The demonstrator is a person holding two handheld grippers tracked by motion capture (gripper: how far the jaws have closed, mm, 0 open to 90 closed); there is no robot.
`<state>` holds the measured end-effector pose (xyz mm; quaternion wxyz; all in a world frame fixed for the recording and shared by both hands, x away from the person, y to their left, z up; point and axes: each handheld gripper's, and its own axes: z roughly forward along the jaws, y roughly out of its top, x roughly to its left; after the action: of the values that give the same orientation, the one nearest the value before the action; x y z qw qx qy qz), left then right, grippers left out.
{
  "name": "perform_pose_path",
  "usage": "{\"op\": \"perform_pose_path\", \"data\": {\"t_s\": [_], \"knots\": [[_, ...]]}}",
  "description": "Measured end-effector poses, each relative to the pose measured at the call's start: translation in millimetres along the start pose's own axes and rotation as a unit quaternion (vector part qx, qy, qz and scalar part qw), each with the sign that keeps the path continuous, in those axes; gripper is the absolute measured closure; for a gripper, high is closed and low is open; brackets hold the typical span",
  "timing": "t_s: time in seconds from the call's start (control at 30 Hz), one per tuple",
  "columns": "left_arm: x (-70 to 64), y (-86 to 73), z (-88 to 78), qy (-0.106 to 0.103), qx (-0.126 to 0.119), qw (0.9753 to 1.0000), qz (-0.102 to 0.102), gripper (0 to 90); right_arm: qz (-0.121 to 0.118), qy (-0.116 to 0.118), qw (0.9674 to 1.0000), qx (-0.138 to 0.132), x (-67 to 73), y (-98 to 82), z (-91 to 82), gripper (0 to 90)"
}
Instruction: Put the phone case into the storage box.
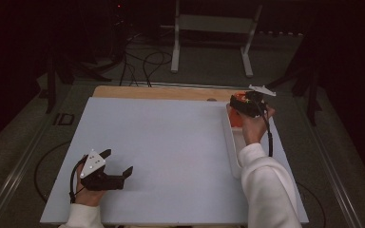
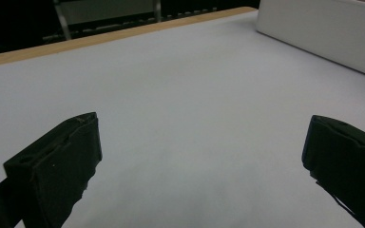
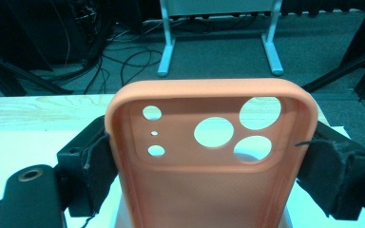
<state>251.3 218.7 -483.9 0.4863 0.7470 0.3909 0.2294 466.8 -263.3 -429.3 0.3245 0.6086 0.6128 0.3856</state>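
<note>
Wide bare tabletop (image 1: 171,142) mid-board; left hand-held gripper (image 1: 119,164) gaping wide, right hand-held gripper (image 3: 209,161) clamping orange phone case (image 3: 209,156) upright by white tray (image 1: 233,152), camera holes topmost.

One orange soft-plastic phone case (image 3: 209,171) with five round camera holes, one long white tray (image 1: 231,142), one pale grey table mat (image 1: 161,142), two black two-jaw grippers: left (image 1: 119,164), right (image 3: 209,161).
</note>
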Motion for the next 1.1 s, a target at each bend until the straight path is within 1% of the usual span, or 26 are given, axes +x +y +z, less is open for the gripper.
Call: {"op": "perform_pose_path", "data": {"t_s": [0.17, 0.43, 0.7, 0.9, 1.1], "knots": [[-0.2, -0.2, 0.6, 0.000, 0.001, 1.0000, 0.001, 0.0, 0.003, 0.000, 1.0000, 0.004, -1.9, -1.2, 1.5, 15.5], [-0.1, -0.1, 0.2, 0.000, 0.000, 1.0000, 0.000, 0.0, -0.002, 0.008, 0.9999, 0.011, -2.9, -4.2, 5.0, 15.5], [-0.1, 0.0, -0.2, 0.000, -0.001, 1.0000, -0.001, 0.0, -0.002, 0.005, 0.9999, 0.014, -3.6, -6.1, 9.0, 15.3], [-0.3, -0.1, 0.3, -0.001, 0.000, 1.0000, 0.001, 0.0, -0.003, -0.001, 0.9998, 0.022, -4.7, -7.8, 12.3, 15.3], [-0.4, 0.0, 0.2, -0.001, 0.000, 1.0000, 0.000, 0.0, -0.006, -0.003, 0.9998, 0.020, -3.7, -8.2, 13.9, 15.2]]}}
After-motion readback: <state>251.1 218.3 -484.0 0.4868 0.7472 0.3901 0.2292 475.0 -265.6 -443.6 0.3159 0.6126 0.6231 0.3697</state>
